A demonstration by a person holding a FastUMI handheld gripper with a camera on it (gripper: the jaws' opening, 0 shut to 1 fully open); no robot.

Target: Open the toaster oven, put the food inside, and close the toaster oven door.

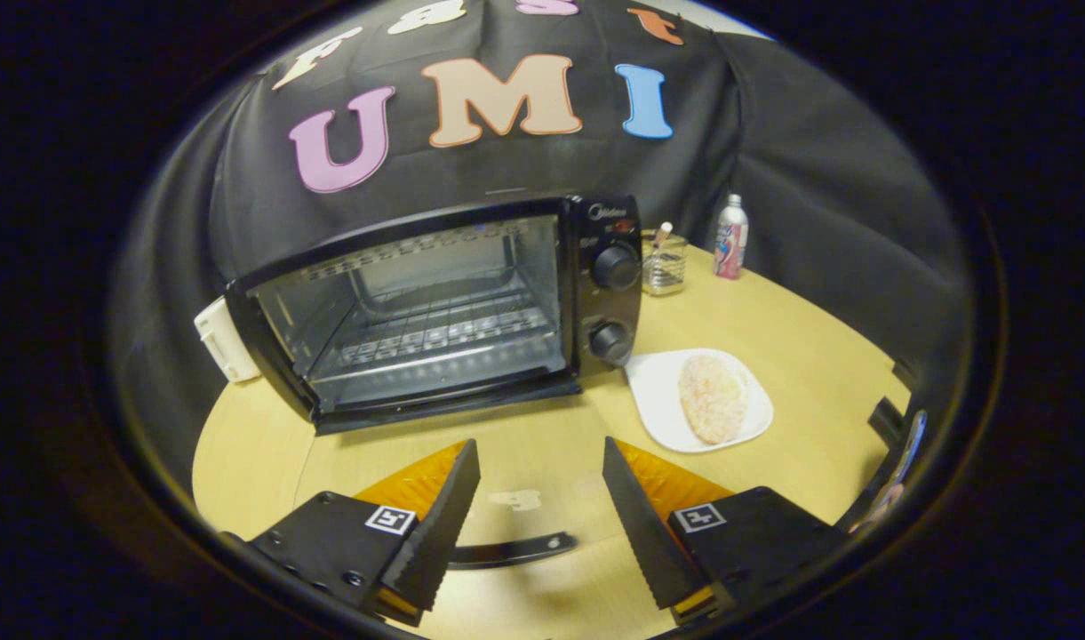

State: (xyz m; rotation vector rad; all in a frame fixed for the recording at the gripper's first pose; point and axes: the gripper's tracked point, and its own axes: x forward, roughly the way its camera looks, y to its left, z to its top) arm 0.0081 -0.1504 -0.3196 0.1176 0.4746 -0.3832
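**Scene inventory: toaster oven open, food on plate**

The gripper (540, 498) is spread wide with nothing held; bare table (773, 329) surface lies between its two serrated black fingers (435, 533), which hang above the near part of the table.

Item count:
- One black toaster oven (435, 307), standing beyond the fingers and angled. The door (506, 553) is folded down flat; only its dark curved handle shows between the fingers, and the glass is hard to make out against the wood. The cavity is lit and holds one wire rack (435, 338).
- Two round control knobs (615, 266) on the oven's front panel, one above the other.
- One white plate (653, 391) just beside the oven's lower knob corner, carrying one piece of pale, sugar-dusted bread (713, 398). The food is outside the oven.
- One clear glass container (665, 264) behind the oven's panel side, with a small object inside too small to identify.
- One slim metal bottle (730, 237) near the container.
- One white object (227, 340) at the oven's far side, partly hidden by the casing
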